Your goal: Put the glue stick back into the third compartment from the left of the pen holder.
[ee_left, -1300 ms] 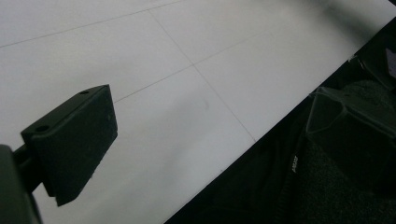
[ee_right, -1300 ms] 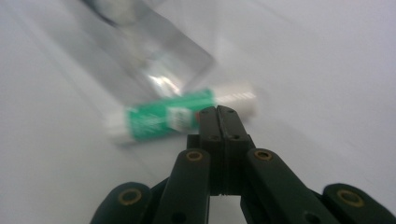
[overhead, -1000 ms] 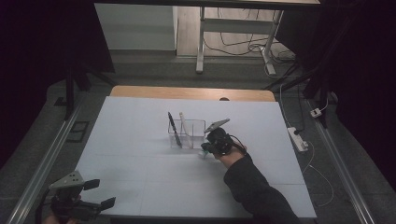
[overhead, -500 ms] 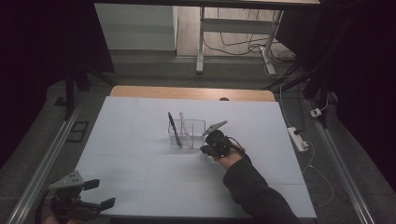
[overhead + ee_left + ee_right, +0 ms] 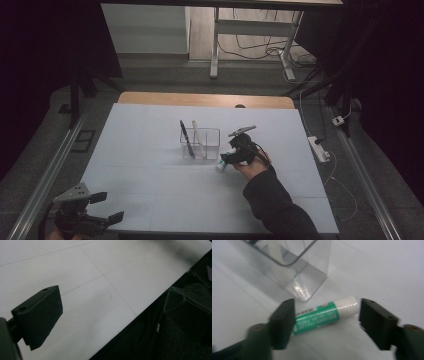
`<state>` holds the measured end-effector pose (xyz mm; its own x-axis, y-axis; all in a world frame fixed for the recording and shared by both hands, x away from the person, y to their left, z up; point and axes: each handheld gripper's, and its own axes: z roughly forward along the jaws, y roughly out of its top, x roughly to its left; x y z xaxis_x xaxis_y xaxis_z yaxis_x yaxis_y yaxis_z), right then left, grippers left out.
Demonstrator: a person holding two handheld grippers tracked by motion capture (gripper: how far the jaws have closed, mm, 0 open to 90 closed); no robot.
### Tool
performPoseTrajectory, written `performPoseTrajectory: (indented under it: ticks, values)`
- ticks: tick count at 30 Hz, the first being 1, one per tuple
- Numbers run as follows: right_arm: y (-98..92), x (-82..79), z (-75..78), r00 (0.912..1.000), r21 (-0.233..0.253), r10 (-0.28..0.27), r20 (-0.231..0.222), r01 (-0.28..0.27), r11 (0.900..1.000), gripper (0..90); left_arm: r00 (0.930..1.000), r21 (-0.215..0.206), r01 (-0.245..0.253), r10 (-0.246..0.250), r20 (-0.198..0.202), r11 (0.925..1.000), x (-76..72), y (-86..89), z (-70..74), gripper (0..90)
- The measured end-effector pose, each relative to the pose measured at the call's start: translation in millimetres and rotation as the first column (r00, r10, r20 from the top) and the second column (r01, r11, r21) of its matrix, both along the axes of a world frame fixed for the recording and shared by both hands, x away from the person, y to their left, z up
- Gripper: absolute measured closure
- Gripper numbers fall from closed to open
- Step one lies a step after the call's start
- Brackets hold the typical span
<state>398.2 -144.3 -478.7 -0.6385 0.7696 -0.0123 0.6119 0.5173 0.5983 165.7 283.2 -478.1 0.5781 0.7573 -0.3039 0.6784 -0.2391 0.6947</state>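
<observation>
The right gripper (image 5: 325, 322) has its jaws spread around a green glue stick (image 5: 324, 315) lying flat just beside the clear holder (image 5: 312, 277), probably lined up to grasp it. The left gripper (image 5: 102, 207) waits apart, jaws parted and empty.

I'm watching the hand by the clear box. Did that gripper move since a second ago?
Yes, slightly. The right gripper has slid toward the table's near edge, judged against the clear box, and now straddles the green glue stick.
</observation>
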Motion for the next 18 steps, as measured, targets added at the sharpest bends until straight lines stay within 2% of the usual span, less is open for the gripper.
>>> performPoseTrajectory:
  ticks: [3, 6, 14, 18]
  values:
    - [5.9, 5.5, -7.4, 0.9987, -0.019, -0.039, -0.032, 0.038, 0.999, 16.2, 1.0000, -0.003, -0.001, 0.001, -0.001, 1.0000, 0.0, 0.4, -0.1, 2.0]
    - [11.7, 9.3, -16.0, 0.9971, -0.057, -0.054, -0.053, 0.051, 0.997, 13.4, 1.0000, -0.003, -0.001, 0.001, -0.001, 1.0000, -0.2, 0.5, -0.1, 2.0]
    - [14.7, 11.3, -24.2, 0.9945, -0.100, -0.062, -0.084, 0.053, 0.994, 12.4, 1.0000, -0.003, -0.001, 0.001, -0.001, 1.0000, -0.5, 0.7, -0.1, 2.0]
    - [11.7, 12.4, -26.3, 0.9896, -0.128, -0.075, -0.123, 0.059, 0.990, 15.6, 1.0000, -0.005, -0.002, 0.002, -0.002, 1.0000, -0.4, 0.9, -0.2, 2.0]
